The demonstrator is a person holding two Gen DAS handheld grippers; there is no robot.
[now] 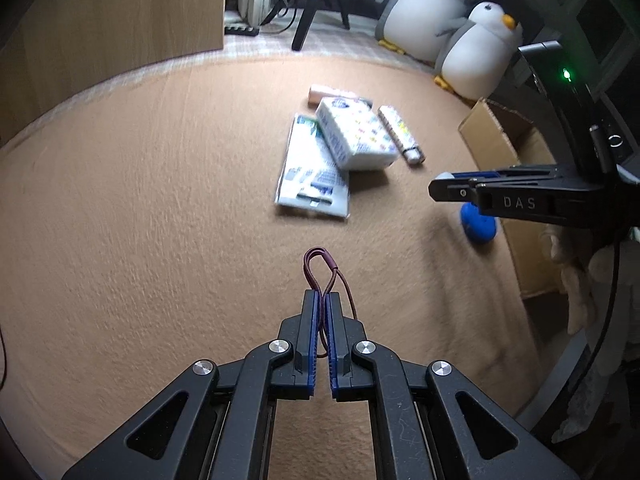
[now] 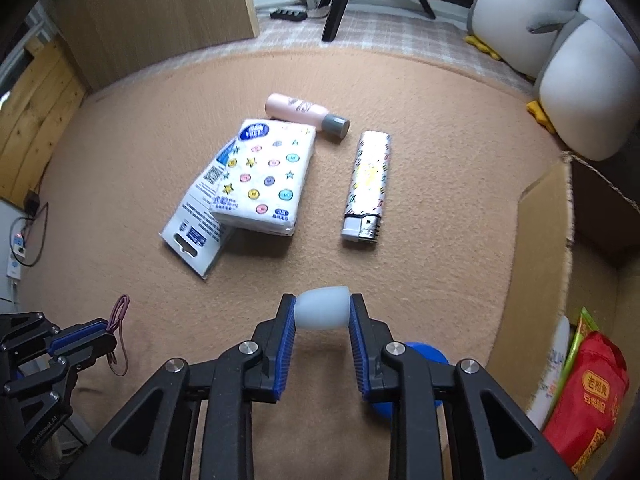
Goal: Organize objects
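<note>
My left gripper [image 1: 323,295] is shut on a thin maroon elastic loop [image 1: 320,264], lifted a little off the tan carpet. From the right wrist view that gripper [image 2: 107,330] shows at the lower left with the loop [image 2: 120,312] dangling from it. My right gripper [image 2: 322,300] is shut on the white rounded top [image 2: 322,314] of an object with a blue round base [image 2: 426,354]. In the left wrist view it [image 1: 442,189] comes in from the right, the blue base [image 1: 478,226] hanging below.
On the carpet ahead lie a patterned tissue pack [image 2: 266,182] resting on a flat card package [image 2: 196,232], a pink bottle [image 2: 300,110] and a patterned lighter [image 2: 368,184]. An open cardboard box [image 2: 536,240] at the right holds a red packet [image 2: 588,396]. Plush penguins [image 1: 480,48] sit behind.
</note>
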